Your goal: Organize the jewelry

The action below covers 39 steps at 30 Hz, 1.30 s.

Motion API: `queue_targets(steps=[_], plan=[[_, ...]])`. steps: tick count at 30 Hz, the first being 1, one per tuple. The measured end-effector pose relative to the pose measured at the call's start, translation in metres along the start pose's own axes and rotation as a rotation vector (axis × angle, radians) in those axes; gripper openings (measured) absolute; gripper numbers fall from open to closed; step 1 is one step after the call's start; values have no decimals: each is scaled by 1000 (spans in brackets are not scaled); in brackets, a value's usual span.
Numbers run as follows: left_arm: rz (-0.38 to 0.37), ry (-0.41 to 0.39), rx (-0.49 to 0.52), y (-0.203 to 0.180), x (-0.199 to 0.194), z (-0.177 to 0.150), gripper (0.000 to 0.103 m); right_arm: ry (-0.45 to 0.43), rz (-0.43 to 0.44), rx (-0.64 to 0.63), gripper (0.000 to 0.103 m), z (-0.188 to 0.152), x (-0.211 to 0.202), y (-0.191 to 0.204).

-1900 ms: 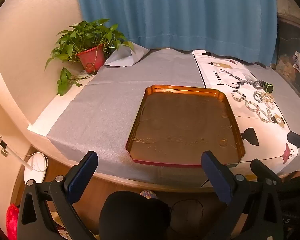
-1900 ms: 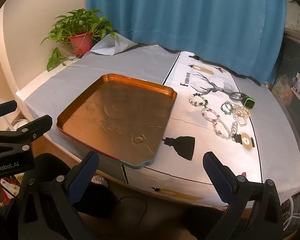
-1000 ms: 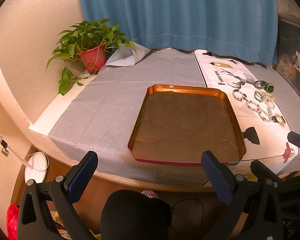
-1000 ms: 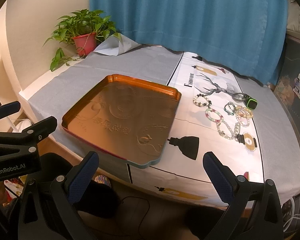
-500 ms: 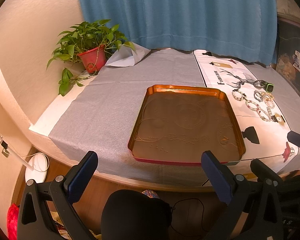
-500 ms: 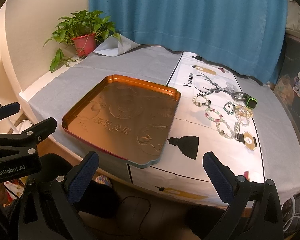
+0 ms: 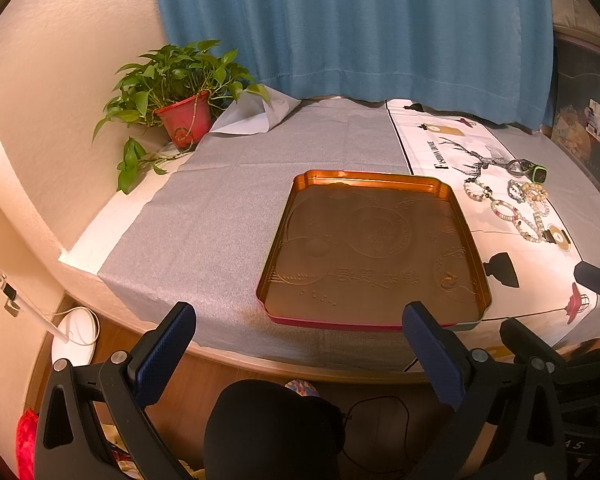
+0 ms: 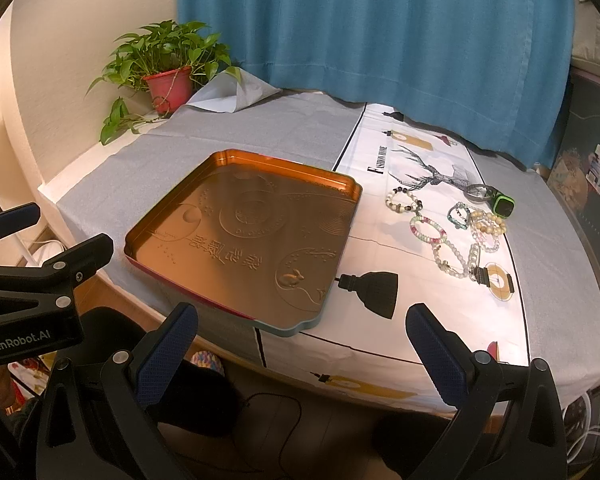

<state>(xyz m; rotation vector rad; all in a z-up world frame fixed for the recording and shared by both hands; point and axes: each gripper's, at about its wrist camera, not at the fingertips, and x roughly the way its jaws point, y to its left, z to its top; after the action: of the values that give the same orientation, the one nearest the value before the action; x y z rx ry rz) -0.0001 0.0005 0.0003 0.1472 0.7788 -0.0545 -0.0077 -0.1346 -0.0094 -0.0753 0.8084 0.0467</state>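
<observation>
Bracelets [image 7: 516, 210] lie beside the copper tray [image 7: 466, 236] on the desk [image 7: 204, 220] beyond the left tool [image 7: 300, 334], spread wide and holding nothing, while the right tool [image 8: 302, 340], likewise gaping, hovers short of those bracelets [image 8: 440, 232] right of the tray [image 8: 342, 236].

Glossy embossed metal tray [image 8: 342, 184] on matt grey woven cloth [image 8: 148, 164]; beaded bracelets [image 8: 428, 230].

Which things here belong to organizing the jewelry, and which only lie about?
For the job:
- bracelets
- green watch
- copper tray
- left gripper and right gripper, both open

Lying about:
- potted plant
- blue curtain
</observation>
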Motion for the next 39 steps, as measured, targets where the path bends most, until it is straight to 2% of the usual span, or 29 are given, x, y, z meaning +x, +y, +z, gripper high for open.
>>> queue_targets(steps=[24,32,36,39], plan=[[4,6,8,4,-2,-2,103,0,1,5,103,-1,1,1],[8,9,19,-3,2,-5,103,1,25,31,103,-4,1,5],[-4,14,23,-6,2,-5,103,-4,23,41,103,-6,2,2],[-17,17,56,-17,3,-1,103,-12,13,66,103,-9,3,-17]])
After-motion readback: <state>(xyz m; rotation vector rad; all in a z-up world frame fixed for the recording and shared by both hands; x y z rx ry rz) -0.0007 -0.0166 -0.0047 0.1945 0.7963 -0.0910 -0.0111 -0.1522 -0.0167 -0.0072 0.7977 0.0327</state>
